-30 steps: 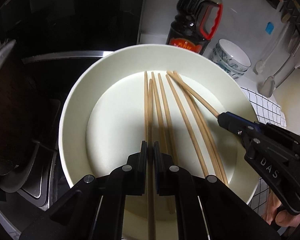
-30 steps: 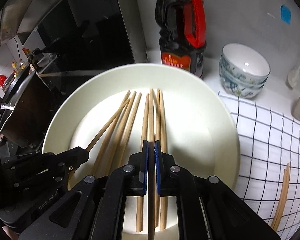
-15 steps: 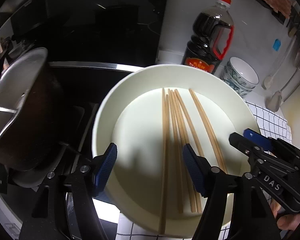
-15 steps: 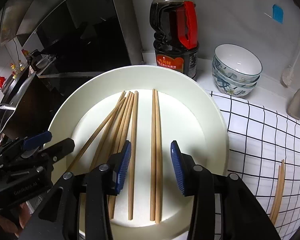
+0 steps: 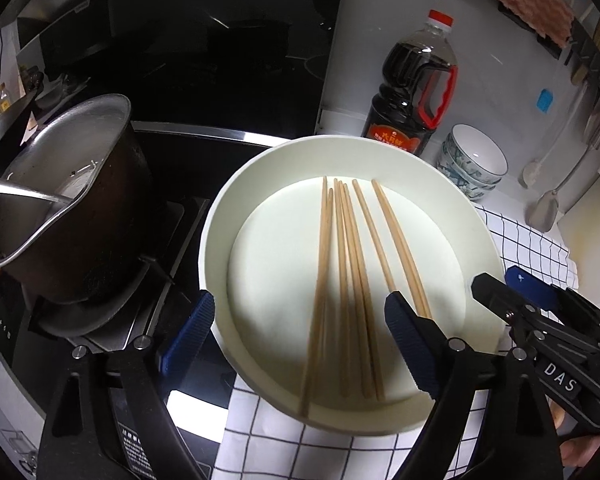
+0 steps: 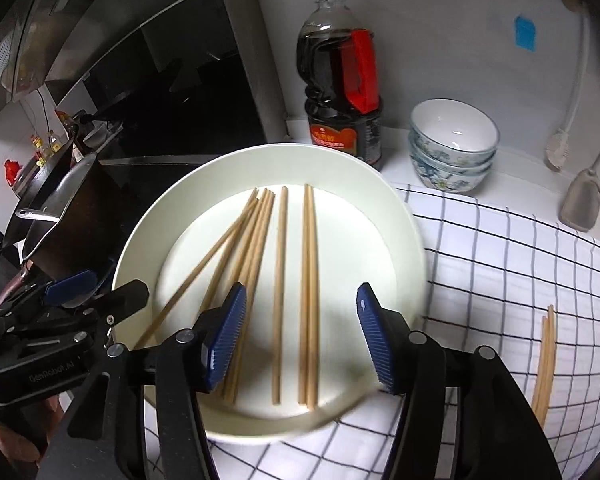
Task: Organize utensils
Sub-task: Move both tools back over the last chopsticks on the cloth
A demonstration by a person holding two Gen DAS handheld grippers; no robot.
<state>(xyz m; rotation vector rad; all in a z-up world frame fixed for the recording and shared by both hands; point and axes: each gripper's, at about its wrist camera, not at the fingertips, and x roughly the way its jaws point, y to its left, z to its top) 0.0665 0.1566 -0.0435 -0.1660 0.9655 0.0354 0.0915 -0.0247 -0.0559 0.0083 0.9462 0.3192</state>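
Several wooden chopsticks [image 5: 348, 280] lie side by side in a cream plate [image 5: 440, 184] on a checked cloth. In the right wrist view the chopsticks [image 6: 280, 280] lie in the plate [image 6: 392, 216], fanned at the left. My left gripper [image 5: 300, 340] is open and empty, raised above the plate's near left side. My right gripper [image 6: 300, 336] is open and empty above the plate's near edge. Each gripper shows in the other's view: the right one [image 5: 516, 284], the left one [image 6: 96, 284]. A few more chopsticks [image 6: 544, 364] lie on the cloth to the right.
A dark metal pot [image 5: 60, 208] stands on the stove left of the plate. A soy sauce bottle [image 6: 340, 92] and stacked patterned bowls [image 6: 452, 144] stand behind the plate. A spatula and ladle [image 5: 548, 200] hang at the right wall. The checked cloth [image 6: 500, 264] spreads to the right.
Both grippers were shut on chopsticks in the plate; they opened, let the chopsticks lie, and drew back and up from the plate.
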